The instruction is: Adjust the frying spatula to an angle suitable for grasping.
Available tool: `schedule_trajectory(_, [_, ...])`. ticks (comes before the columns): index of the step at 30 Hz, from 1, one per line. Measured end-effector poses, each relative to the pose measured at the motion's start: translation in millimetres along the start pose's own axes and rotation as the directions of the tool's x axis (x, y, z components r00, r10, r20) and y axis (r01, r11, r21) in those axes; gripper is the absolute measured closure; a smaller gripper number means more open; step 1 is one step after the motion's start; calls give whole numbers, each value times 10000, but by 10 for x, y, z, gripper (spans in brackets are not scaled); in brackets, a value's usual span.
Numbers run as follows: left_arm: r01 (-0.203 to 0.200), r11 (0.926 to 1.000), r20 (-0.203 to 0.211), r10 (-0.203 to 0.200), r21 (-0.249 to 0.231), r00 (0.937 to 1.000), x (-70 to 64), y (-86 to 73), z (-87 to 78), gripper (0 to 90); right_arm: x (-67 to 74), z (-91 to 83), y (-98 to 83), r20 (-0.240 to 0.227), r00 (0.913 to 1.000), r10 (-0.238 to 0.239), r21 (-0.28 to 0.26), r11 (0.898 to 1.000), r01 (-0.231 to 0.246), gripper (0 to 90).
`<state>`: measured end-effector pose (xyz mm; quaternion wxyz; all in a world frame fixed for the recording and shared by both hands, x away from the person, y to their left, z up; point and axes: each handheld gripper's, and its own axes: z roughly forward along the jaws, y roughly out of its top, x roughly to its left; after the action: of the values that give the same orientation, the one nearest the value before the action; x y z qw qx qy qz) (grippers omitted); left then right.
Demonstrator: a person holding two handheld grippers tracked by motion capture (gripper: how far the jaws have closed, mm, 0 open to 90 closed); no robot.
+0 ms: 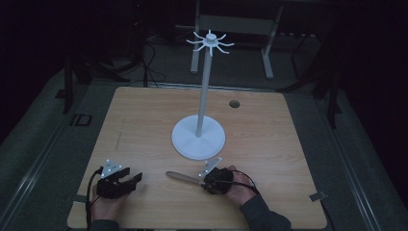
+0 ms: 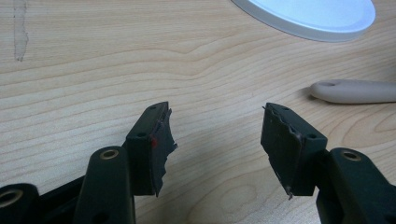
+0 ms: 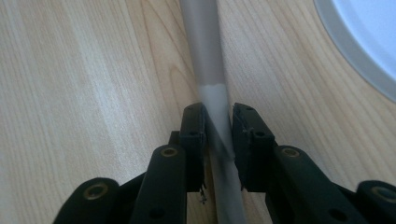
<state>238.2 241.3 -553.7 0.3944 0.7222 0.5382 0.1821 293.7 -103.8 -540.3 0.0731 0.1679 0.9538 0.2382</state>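
Dark room, pale wood table. My right claw clamps the knife mid-length, light, stiff, slick; left claw released.

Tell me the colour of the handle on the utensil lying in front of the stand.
The handle is a pale beige, clearest in the left gripper view.

I see a pale wood table with wavy brown grain and a dark hole — the stand on it is white all over. The utensil has a beige handle and a grey, silvery blade. Both grippers, left and right, are black — brass-coloured rivets, pale grey top plates.
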Motion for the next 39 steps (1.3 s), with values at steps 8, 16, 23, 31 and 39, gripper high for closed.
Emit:
schedule_trajectory(8, [-8,10000,12,8,42,10000,-1,-1,8,428,-105,-90,-149,876,9935,725,-356,9969,-696,776])
schedule_trajectory(16, [-24,9999,30,23,135,10000,-5,-2,20,428,-346,-250,-379,1689,9599,2239,-817,9737,-2127,775])
schedule_trajectory(23, [-13,9999,32,12,140,10000,-5,-2,24,430,-443,-227,-427,1826,9510,2495,-580,9683,-2428,771])
schedule_trajectory(31, [-16,9999,37,15,101,10000,-5,-2,15,431,-526,-228,-317,1476,9517,2693,-469,9630,-2653,711])
schedule_trajectory(39, [-16,10000,38,16,96,10000,-2,-1,14,431,-617,-116,-211,1052,9551,2771,23,9603,-2789,696])
